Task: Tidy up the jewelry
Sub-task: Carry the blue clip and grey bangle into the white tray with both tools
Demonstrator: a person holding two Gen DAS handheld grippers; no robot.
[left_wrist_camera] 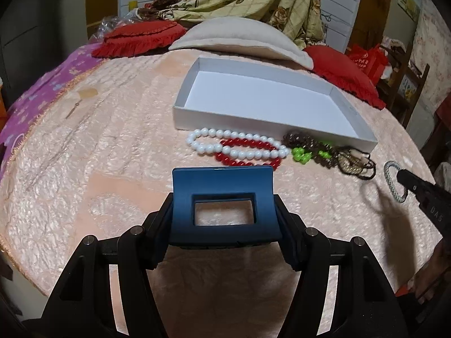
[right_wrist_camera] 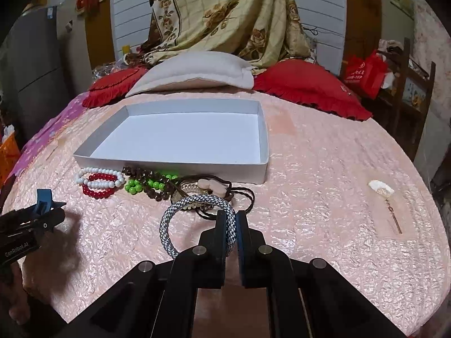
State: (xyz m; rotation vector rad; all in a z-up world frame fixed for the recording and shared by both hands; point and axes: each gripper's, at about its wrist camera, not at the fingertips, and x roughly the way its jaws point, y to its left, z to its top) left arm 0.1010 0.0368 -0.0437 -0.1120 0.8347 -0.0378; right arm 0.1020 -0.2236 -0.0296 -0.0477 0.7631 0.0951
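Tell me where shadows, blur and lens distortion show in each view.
Left wrist: bed bulges from fisheye; a dark shadow trails beside the right gripper. Right wrist: dark corners, soft shadow under the left gripper, bracelet sharp.

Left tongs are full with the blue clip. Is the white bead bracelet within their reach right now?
Probably not for grasping: the bracelet lies just ahead on the bedspread with nothing between, but the left tongs are shut on the blue clip. They would need to drop it first, perhaps into the box.

Speckled grey bangle (right_wrist_camera: 197,219) lifted; beaded bracelets (right_wrist_camera: 99,182) lie beside empty white box (right_wrist_camera: 174,166).
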